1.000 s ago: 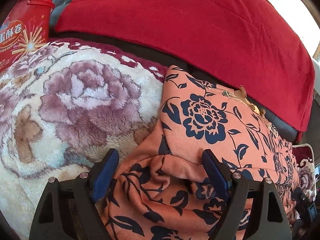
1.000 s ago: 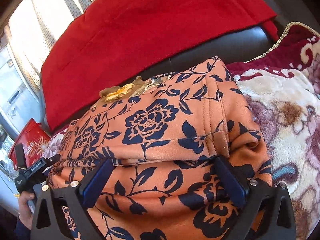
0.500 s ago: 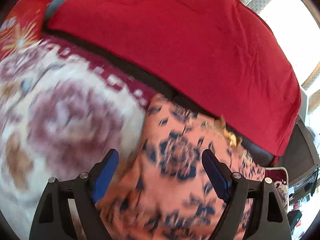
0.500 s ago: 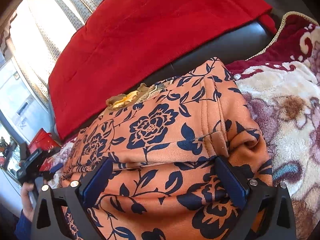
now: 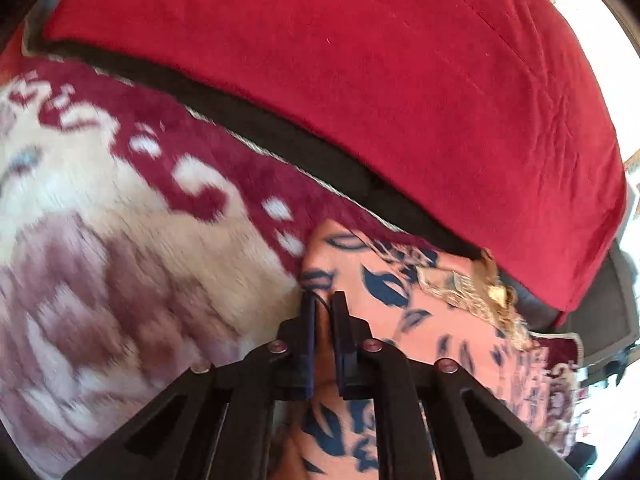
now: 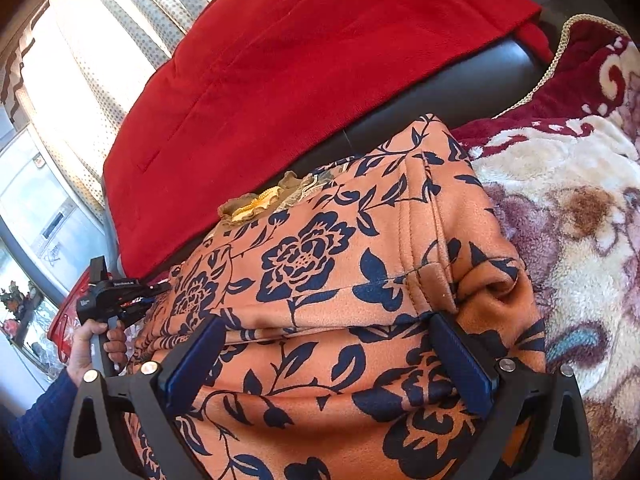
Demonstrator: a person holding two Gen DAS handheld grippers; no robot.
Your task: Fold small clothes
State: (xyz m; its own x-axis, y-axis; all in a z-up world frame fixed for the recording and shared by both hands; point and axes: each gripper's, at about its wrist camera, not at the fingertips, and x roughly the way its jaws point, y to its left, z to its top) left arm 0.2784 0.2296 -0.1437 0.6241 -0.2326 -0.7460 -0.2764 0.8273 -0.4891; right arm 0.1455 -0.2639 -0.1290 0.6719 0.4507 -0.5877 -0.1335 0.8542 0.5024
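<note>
The garment (image 6: pixel 340 280), orange with navy flowers, lies partly folded on a plush floral blanket (image 6: pixel 580 208), its far edge against a dark sofa back under a red throw (image 6: pixel 320 60). Its long axis runs side to side across both views. The left gripper (image 5: pixel 323 308) has its fingers clenched on the garment's left edge, cloth pinched between them. The right gripper (image 6: pixel 326 344) is released, fingers wide apart astride the near fold, the cloth directly ahead and below. The left is thus nearer any coming pull, I judge. No legible brand shows; small white lettering on the left gripper's body is too small to read.
</note>
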